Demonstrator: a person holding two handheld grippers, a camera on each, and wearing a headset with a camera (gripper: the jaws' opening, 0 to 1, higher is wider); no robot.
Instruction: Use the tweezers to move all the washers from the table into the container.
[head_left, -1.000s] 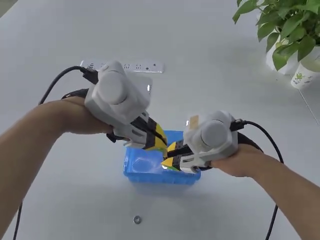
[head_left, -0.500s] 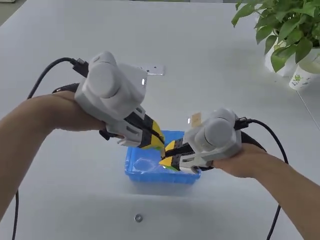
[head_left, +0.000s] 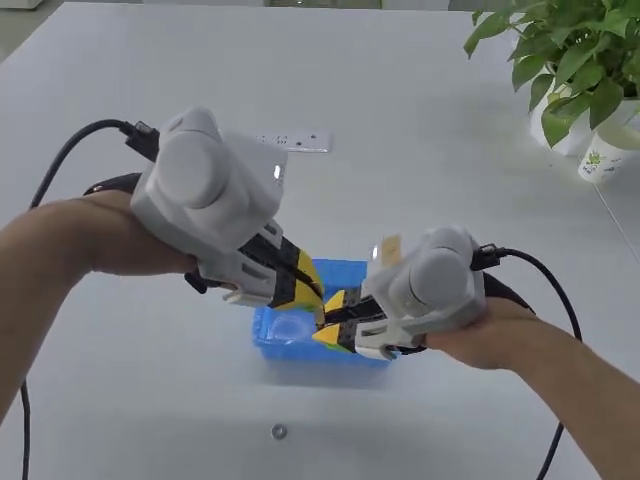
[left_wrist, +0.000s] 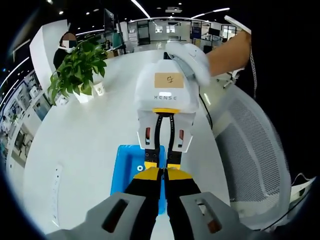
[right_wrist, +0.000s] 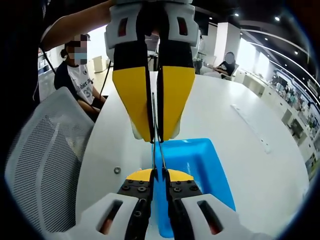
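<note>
The tweezers show as a thin metal strip whose long axis runs straight from the right gripper to the left gripper, roughly left to right over the container. I cannot tell which end is the pointed one. The right gripper's jaws are pressed together on the near end of the strip. The left gripper's yellow jaws are closed on the other end, with just a slit between them where the strip passes. In the head view the two grippers meet tip to tip above the blue container.

Compared with a second ago, the left gripper's body has swung left and closer to the head camera, and the right gripper sits slightly lower. Their tips still meet over the container. The washer lies where it did, on the table near of the container and well apart from it.

The container is a shallow blue tray. A pale patch in its left half may be glare, so its contents are unclear. A power strip lies far of the grippers and a plant stands at the far right.
</note>
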